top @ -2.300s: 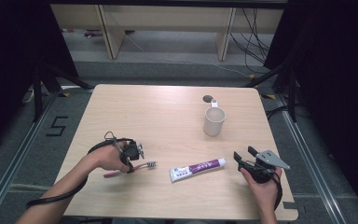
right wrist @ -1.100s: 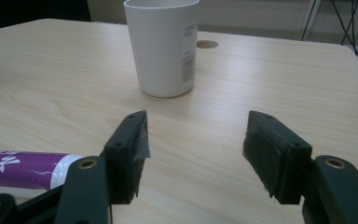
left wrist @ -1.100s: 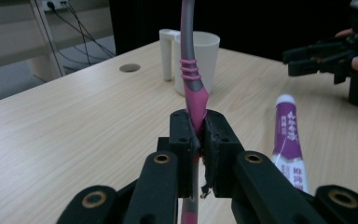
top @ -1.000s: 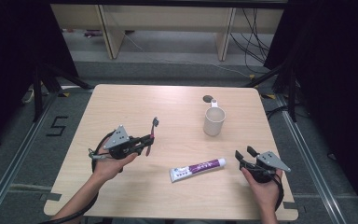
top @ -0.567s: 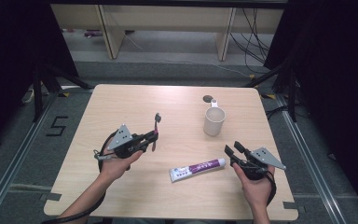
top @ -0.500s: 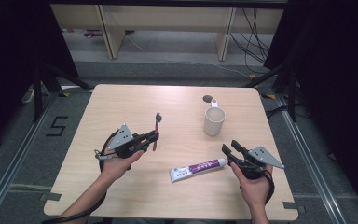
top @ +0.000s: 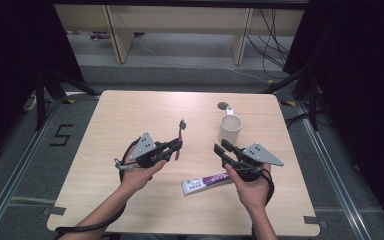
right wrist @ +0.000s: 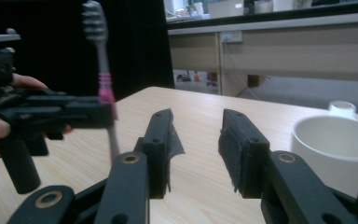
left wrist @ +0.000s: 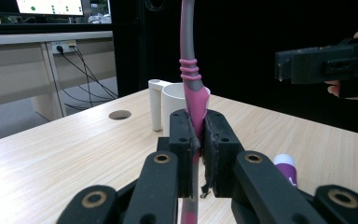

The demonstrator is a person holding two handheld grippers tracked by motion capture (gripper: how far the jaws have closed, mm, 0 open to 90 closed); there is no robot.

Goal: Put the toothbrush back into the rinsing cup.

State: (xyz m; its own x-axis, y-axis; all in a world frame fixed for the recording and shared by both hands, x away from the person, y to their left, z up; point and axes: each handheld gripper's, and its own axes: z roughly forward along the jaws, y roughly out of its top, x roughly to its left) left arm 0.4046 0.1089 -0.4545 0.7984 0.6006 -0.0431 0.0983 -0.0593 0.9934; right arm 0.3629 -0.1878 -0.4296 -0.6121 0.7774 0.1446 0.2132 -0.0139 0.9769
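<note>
Toothbrush [left wrist: 189, 79] is the thing in hand: one of them, pink and grey, standing upright with its bristle head on top, clamped low on its handle between the pads of the left gripper [top: 176, 149], which is pressed tight on it. Taking the white mug [top: 229, 129] as the landmark, the brush is raised above the table [top: 105, 130] well to the left of the mug, at about the mug's depth. It looks light and stiff, a thin plastic stem that would pivot or slip if held only at a tip, so the ribbed pink grip zone low on the handle seems the best place to hold, as now. The right gripper [right wrist: 196, 140] hangs just in front of the mug, its jaws parted with nothing between them; they have just been closing somewhat. One toothpaste tube [top: 206, 182], white and purple, lies flat in front of the mug, beside the right hand; it is probably soft and would dent if squeezed mid-body. So: one toothbrush, one mug, one tube, two grippers.
</note>
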